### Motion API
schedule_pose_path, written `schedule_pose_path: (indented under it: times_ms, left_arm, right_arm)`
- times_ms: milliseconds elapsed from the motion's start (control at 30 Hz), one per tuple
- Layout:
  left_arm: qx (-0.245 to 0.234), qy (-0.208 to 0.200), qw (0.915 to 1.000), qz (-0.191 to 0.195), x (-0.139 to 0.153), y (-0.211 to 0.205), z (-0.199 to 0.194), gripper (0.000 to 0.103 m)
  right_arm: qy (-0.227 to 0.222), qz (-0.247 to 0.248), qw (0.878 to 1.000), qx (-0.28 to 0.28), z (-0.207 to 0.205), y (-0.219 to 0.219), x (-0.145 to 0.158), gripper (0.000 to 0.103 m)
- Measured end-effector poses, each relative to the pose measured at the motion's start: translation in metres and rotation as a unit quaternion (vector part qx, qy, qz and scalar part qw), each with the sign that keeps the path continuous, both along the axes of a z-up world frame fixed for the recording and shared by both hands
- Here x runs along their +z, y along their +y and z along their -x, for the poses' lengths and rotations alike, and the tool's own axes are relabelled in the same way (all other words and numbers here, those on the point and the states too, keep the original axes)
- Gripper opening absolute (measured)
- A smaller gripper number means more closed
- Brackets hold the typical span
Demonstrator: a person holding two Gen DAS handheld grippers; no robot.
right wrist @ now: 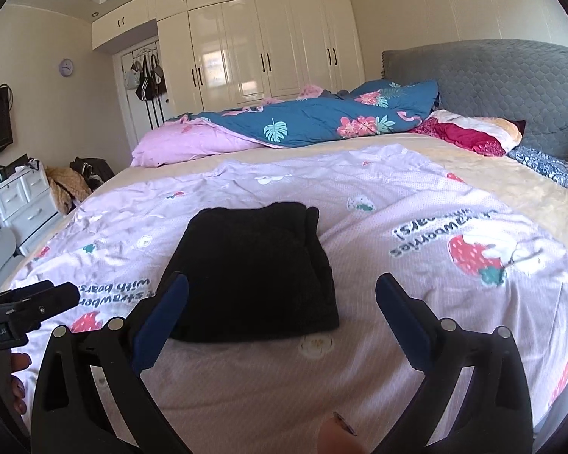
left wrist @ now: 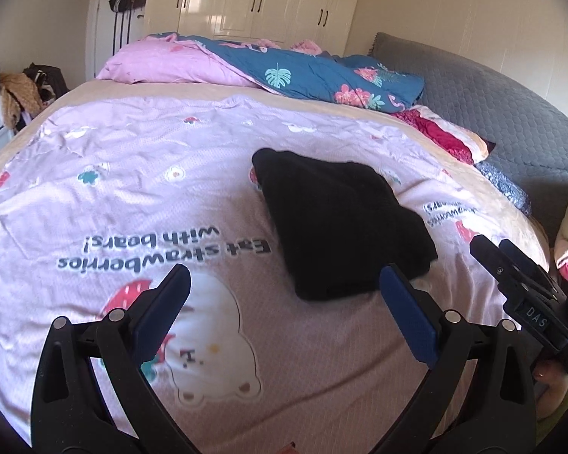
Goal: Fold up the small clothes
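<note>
A black garment (left wrist: pixel 340 223) lies folded into a compact rectangle on the pink printed bed cover (left wrist: pixel 132 196). It also shows in the right wrist view (right wrist: pixel 250 268). My left gripper (left wrist: pixel 284 283) is open and empty, held above the cover just left of and in front of the garment. My right gripper (right wrist: pixel 282 295) is open and empty, held just in front of the garment's near edge. The right gripper's tips also show at the right of the left wrist view (left wrist: pixel 492 249), beside the garment.
A crumpled blue floral quilt (right wrist: pixel 314 121) and pink bedding (right wrist: pixel 181 143) lie at the far end of the bed. A grey padded headboard (right wrist: pixel 492 79) is at the right. White wardrobes (right wrist: pixel 269 49) stand behind. A white drawer unit (right wrist: pixel 22 200) is at the left.
</note>
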State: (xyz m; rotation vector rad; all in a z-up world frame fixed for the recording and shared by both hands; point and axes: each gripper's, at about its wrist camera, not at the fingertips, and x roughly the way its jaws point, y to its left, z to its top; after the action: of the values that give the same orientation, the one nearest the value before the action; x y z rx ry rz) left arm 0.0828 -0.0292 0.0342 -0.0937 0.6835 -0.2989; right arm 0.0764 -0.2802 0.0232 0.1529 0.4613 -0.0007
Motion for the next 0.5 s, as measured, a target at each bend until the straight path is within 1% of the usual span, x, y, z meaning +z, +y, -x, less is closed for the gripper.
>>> schedule_pose_path:
  times_ms: [133, 233, 333, 500]
  left_arm:
    - [0.000, 0.005, 1.0000, -0.004, -0.008, 0.002, 0.013, 0.094]
    - [0.000, 0.004, 0.9999, -0.009, -0.015, 0.003, 0.022, 0.094]
    - [0.000, 0.010, 0.9999, -0.007, -0.023, 0.002, 0.028, 0.094]
    - [0.009, 0.016, 0.9997, -0.014, -0.033, 0.003, 0.024, 0.094]
  right_arm:
    - [0.016, 0.021, 1.000, 0.002, 0.016, 0.006, -0.011, 0.099]
    - [0.021, 0.028, 0.999, 0.003, 0.029, 0.010, -0.022, 0.099]
    - [0.030, 0.034, 0.999, -0.004, 0.038, 0.012, -0.032, 0.099]
    - [0.052, 0.049, 0.997, -0.018, 0.035, 0.015, -0.044, 0.099]
